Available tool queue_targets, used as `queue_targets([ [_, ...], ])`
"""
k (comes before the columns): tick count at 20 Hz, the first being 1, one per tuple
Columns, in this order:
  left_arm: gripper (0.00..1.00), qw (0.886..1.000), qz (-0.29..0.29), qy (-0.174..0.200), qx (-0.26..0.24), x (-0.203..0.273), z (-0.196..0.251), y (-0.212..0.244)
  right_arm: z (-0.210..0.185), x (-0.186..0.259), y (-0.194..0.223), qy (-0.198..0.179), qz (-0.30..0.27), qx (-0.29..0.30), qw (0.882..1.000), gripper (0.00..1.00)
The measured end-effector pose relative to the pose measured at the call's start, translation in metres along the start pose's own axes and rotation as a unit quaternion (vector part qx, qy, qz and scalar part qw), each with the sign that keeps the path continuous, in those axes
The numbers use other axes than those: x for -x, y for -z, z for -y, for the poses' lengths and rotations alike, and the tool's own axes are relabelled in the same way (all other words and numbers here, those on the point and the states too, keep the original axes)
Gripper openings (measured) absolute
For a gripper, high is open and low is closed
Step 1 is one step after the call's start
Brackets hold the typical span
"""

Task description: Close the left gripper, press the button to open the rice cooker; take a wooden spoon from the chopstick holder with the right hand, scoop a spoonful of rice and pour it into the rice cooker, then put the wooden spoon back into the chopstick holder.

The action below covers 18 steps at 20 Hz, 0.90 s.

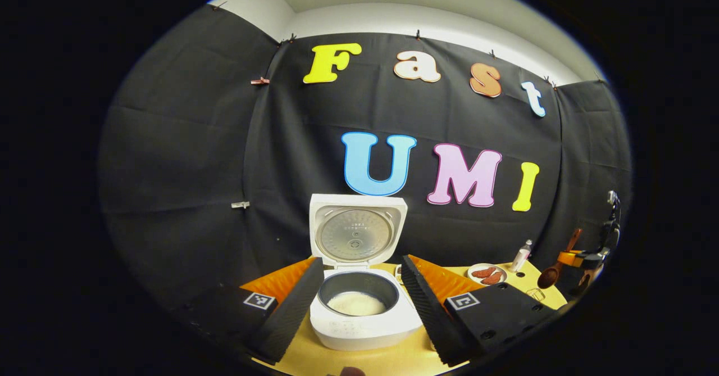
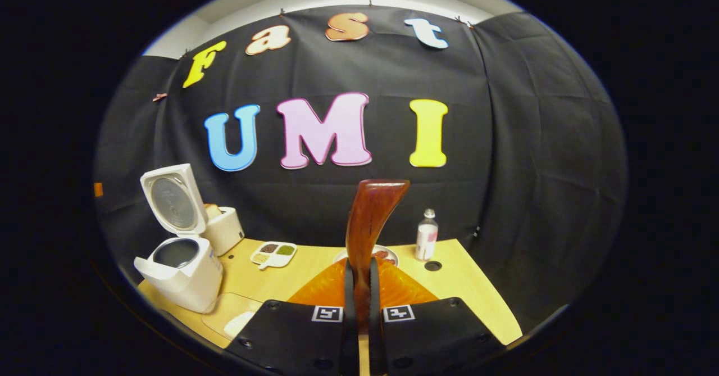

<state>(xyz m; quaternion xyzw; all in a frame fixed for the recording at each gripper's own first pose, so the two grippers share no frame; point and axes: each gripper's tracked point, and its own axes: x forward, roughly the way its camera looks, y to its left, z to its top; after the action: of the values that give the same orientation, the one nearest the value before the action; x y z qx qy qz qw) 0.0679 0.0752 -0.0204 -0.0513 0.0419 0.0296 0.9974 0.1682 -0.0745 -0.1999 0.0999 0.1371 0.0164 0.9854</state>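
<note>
I find the rice cooker (image 1: 359,303) open on the desk (image 2: 466,286), rice in its pot. My left gripper (image 1: 359,308) has jaws apart. My right gripper (image 2: 359,308) is clamped on the wooden spoon (image 2: 368,224). Advice: keep it level toward the holder.

On the table (image 2: 466,286), the rice cooker (image 2: 182,277) is the landmark, its lid (image 2: 171,199) raised behind the pot, rice (image 1: 356,303) inside. A toaster (image 2: 224,230) stands just behind it. To its right lie a divided dish (image 2: 273,253), then a plate (image 1: 486,275), then a bottle (image 2: 427,234) farthest right. The wooden spoon (image 2: 368,224) stands upright between the right gripper's (image 2: 359,286) fingers, before the plate.
</note>
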Motion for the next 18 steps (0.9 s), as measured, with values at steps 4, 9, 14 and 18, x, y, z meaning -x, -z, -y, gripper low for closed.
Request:
queue_targets([
  [4,0.95,1.000,-0.006,-0.024,-0.004,0.015,0.001,0.004,0.035,-0.019,0.038,0.019,-0.026,-0.010,0.999,0.12],
  [9,0.95,0.999,-0.007,-0.047,-0.017,0.045,-0.001,0.004,0.053,-0.034,0.100,0.038,-0.071,-0.038,0.996,0.11],
  [14,0.95,0.998,-0.017,-0.056,-0.006,0.065,-0.010,0.007,0.052,-0.038,0.131,0.044,-0.093,-0.066,0.993,0.13],
  [18,0.95,0.998,-0.018,-0.059,-0.010,0.076,-0.017,0.009,0.059,-0.029,0.132,0.060,-0.100,-0.079,0.990,0.20],
])
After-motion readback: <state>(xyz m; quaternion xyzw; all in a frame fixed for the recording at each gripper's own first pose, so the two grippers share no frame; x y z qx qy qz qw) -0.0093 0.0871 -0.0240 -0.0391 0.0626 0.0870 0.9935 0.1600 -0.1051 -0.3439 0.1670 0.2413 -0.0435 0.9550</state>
